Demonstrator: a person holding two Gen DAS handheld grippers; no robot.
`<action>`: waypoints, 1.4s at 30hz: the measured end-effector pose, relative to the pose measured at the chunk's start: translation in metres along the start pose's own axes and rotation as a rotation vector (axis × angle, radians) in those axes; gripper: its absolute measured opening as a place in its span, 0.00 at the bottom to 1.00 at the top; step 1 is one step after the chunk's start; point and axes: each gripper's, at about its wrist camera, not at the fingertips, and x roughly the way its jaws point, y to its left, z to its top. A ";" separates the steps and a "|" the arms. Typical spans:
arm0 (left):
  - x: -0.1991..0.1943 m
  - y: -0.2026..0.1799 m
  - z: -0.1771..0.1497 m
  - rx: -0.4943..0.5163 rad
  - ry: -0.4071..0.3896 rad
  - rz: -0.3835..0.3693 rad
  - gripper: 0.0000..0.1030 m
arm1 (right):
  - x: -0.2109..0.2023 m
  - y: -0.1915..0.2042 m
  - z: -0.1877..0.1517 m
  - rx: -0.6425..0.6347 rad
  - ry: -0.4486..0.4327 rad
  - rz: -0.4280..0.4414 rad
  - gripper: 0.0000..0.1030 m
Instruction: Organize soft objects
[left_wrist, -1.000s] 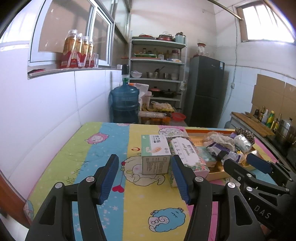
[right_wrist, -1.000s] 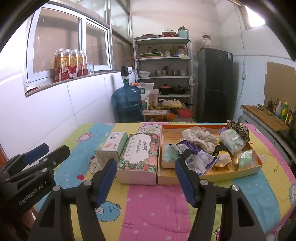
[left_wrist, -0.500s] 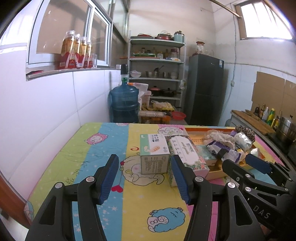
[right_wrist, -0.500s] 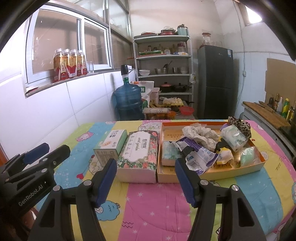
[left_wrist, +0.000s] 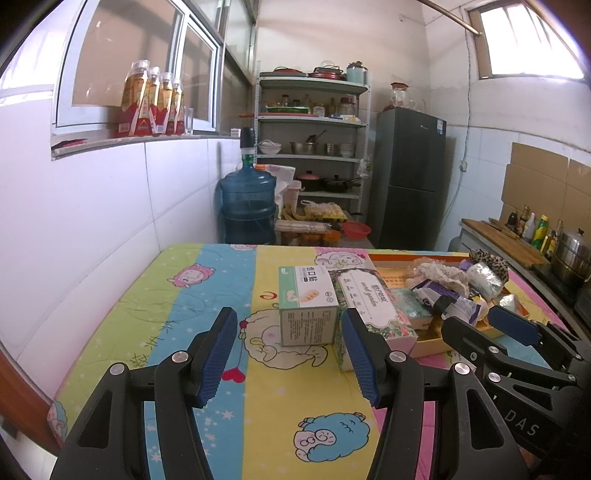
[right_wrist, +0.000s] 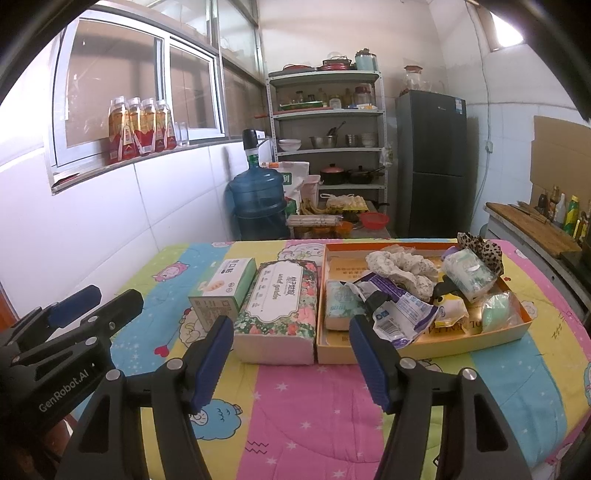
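A shallow orange box (right_wrist: 413, 352) on the quilted table holds soft things: a white lace cloth (right_wrist: 400, 264), tissue packs (right_wrist: 469, 273), a purple-white wrapper (right_wrist: 400, 306), a leopard-print cloth (right_wrist: 480, 249) and a green pouch (right_wrist: 498, 314). Left of it lie a floral tissue pack (right_wrist: 280, 306) and a green-white box (right_wrist: 225, 290). My right gripper (right_wrist: 291, 360) is open and empty, short of the floral pack. My left gripper (left_wrist: 288, 356) is open and empty, just short of the green-white box (left_wrist: 306, 306). The orange box (left_wrist: 428, 341) shows at right in the left wrist view.
A white tiled wall (left_wrist: 92, 229) runs along the table's left side. Beyond the far edge stand a blue water jug (left_wrist: 247, 206), metal shelves (left_wrist: 314, 147) and a dark fridge (left_wrist: 410, 177). A counter with bottles (right_wrist: 554, 221) is at right.
Both views have shifted only slightly; the objects sit a touch lower and nearer in frame. Both grippers stay open and empty. Nothing on the table has moved.
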 end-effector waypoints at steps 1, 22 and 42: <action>0.000 0.000 0.000 0.000 0.000 0.000 0.59 | 0.000 0.000 0.000 0.000 0.000 0.000 0.63; 0.003 -0.002 -0.001 -0.006 -0.001 -0.012 0.59 | -0.001 0.002 0.000 -0.003 -0.004 -0.001 0.63; -0.003 -0.012 0.002 0.001 -0.011 -0.044 0.59 | -0.015 -0.009 0.001 -0.003 -0.022 -0.020 0.63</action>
